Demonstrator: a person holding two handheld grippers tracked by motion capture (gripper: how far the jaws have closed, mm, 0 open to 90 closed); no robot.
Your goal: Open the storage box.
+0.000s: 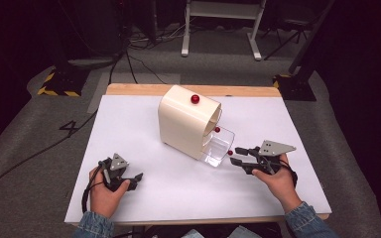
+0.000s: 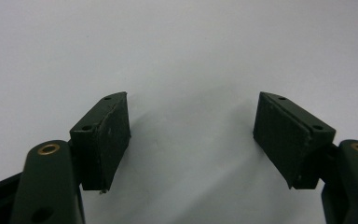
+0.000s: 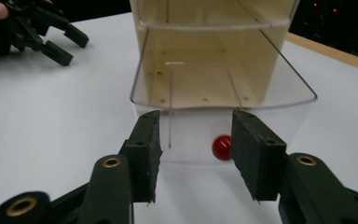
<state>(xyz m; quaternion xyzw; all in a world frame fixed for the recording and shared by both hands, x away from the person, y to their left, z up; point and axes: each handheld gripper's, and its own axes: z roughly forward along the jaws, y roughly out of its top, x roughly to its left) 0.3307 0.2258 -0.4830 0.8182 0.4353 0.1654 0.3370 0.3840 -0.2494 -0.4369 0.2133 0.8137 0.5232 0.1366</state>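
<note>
The right gripper (image 3: 193, 156) is lined up on the red knob (image 3: 222, 147) of the clear drawer (image 1: 217, 148), which stands pulled partway out of the cream box (image 1: 186, 124) mid-table (image 1: 129, 129). The step looks like taking the knob; next, ease forward until it sits between the fingers, then close. Its fingers (image 3: 144, 149) are half spread, touching nothing. The left gripper (image 2: 191, 140) rests low over bare table, fingers wide and empty

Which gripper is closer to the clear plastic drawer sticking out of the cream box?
Right. The right gripper sits just off the clear plastic drawer, jaws open toward its front. The left gripper rests well back over bare white table, open.
</note>
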